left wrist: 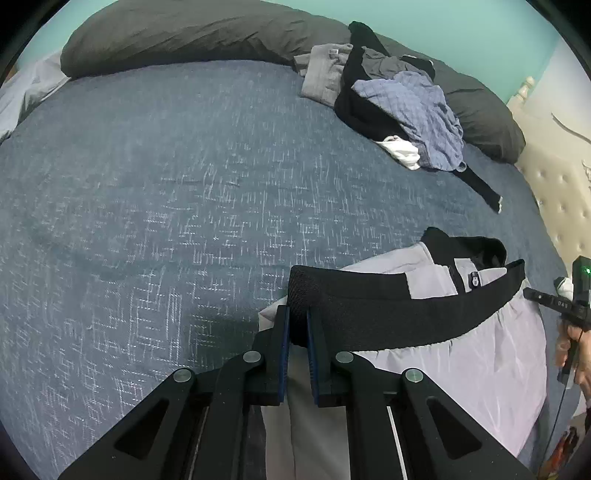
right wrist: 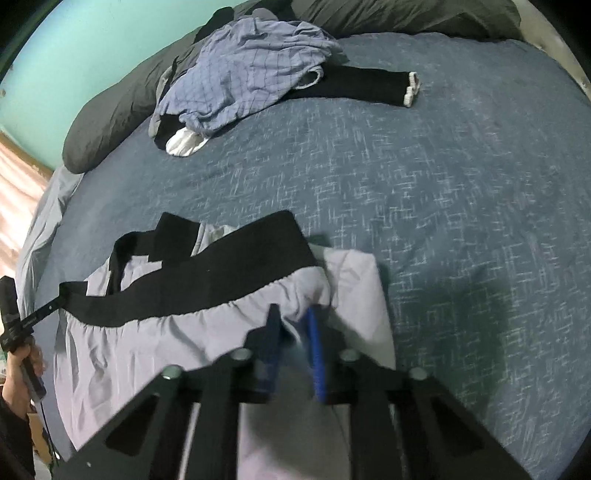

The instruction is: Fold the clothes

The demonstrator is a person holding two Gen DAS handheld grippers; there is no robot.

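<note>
Lying on the blue bedspread (left wrist: pixel 147 203) near the bed's front edge, the pale grey shorts (left wrist: pixel 461 369) with a black waistband (left wrist: pixel 388 306) are gripped at two places. The left gripper (left wrist: pixel 297 325) has its blue pads nearly together, clamped on one end of the waistband, which stands up between them. The right gripper (right wrist: pixel 293 325), blurred, has its jaws narrowed onto a fold of grey fabric just below the waistband's other end; no earlier view is given. Further back, a heap of unfolded clothes (left wrist: pixel 399 103) rests against the dark pillows (left wrist: pixel 184 33), with a checked blue garment (right wrist: pixel 251 70) on top.
</note>
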